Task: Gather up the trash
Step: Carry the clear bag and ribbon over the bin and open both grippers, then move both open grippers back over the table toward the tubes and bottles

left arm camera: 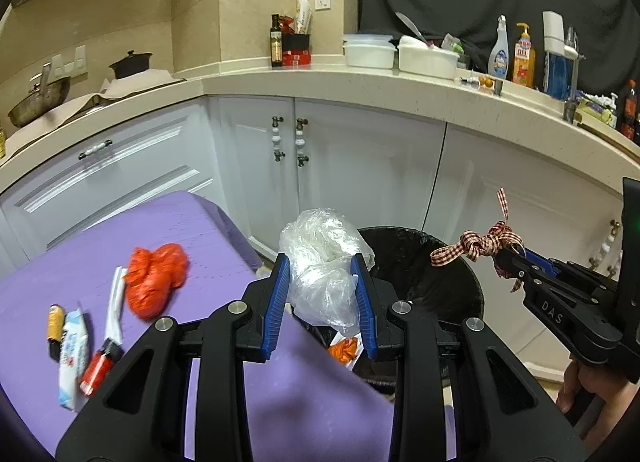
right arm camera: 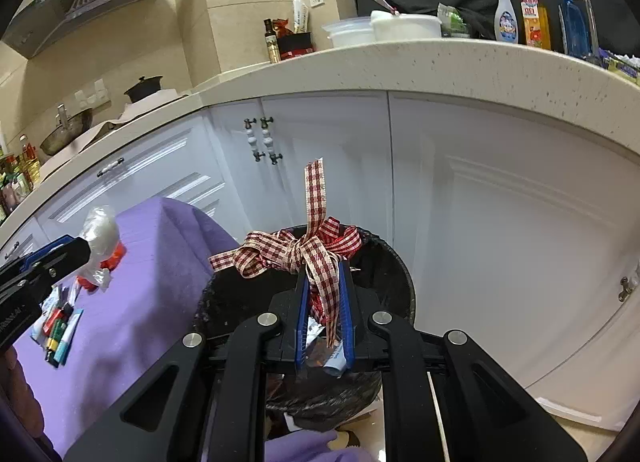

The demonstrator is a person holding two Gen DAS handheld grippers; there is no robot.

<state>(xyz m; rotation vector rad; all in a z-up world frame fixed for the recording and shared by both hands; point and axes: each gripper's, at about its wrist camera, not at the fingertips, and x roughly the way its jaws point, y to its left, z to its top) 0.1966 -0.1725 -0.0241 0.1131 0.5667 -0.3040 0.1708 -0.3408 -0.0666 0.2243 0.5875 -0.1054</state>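
Left gripper (left arm camera: pixel 323 294) clamped on a crumpled clear plastic bag (left arm camera: pixel 322 262), held off the purple table's (left arm camera: pixel 80 246) right edge, beside the black-lined bin (left arm camera: pixel 424 262). Right gripper (right arm camera: pixel 325 302) pinched shut on a checked ribbon bow (right arm camera: pixel 296 250), above the bin's mouth. Both probably featherlight, soft, springy; the film slippery, best gripped mid-bunch. Red bag (left arm camera: pixel 154 280), wrappers near the table's left edge.

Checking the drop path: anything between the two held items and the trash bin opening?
Nothing visible. The checked ribbon in the right gripper hangs over the black-lined trash bin; the clear plastic bag in the left gripper is beside its open rim.
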